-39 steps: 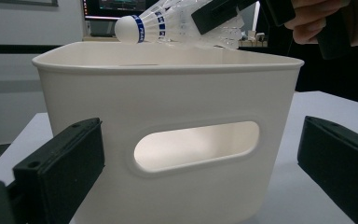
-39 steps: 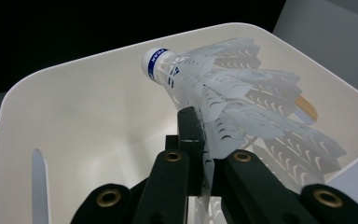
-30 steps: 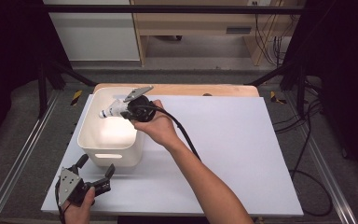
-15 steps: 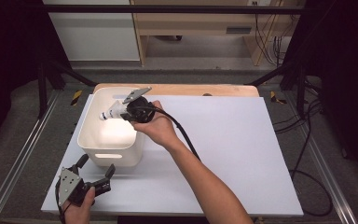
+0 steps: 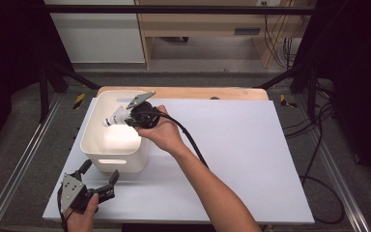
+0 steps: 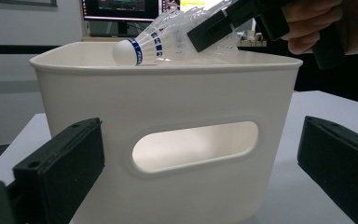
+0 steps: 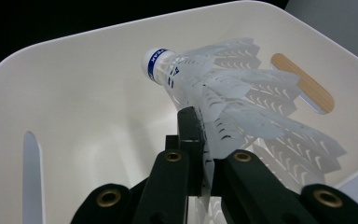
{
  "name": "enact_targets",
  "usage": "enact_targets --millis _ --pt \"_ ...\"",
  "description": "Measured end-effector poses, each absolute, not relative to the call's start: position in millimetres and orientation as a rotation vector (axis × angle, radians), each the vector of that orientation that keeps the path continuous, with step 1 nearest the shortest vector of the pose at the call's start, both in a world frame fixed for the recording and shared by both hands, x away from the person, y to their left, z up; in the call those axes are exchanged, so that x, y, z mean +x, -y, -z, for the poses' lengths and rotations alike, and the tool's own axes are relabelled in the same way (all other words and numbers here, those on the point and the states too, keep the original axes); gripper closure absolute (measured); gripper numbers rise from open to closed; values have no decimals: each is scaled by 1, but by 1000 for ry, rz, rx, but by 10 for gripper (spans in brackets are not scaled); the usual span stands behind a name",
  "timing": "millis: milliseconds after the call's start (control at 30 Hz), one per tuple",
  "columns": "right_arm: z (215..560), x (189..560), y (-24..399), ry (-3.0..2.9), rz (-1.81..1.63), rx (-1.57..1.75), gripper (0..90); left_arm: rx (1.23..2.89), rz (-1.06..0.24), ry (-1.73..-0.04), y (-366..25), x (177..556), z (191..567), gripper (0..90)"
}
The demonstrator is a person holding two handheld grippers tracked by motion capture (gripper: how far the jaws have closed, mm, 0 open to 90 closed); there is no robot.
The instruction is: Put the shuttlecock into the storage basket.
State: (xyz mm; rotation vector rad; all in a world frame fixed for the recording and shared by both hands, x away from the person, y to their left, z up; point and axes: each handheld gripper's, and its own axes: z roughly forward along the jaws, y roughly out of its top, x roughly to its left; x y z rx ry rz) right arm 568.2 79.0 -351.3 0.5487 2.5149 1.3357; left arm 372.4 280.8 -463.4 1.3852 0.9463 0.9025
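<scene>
High view: left of centre, the right gripper (image 5: 125,116) is clamped on a white plastic shuttlecock with a blue band (image 5: 112,119), held above the open white plastic bin (image 5: 96,150); the forearm runs in from the bottom edge. At lower left, the left gripper (image 5: 99,172) is spread, holding nothing.

Left gripper view: the shuttlecock (image 6: 135,49) pokes over the bin's rim (image 6: 168,60) at the top.

Right gripper view: the closed jaws pinch the skirt, cork (image 7: 156,63) pointing to the upper left.

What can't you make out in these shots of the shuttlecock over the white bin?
- Bin floor: high view, glare washes it out.
- Shuttlecock skirt rim: right gripper view, the fingers cover it.
- Cork's blue lettering: all views, too small.
- Left gripper fingertips: left gripper view, cut off by edges.
</scene>
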Motion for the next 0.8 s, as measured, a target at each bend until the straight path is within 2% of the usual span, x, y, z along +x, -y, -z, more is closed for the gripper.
enact_targets --millis 800 --pt "359 566 -81 -2548 -1306 550 896 1383 -902 -944 -280 372 463 6"
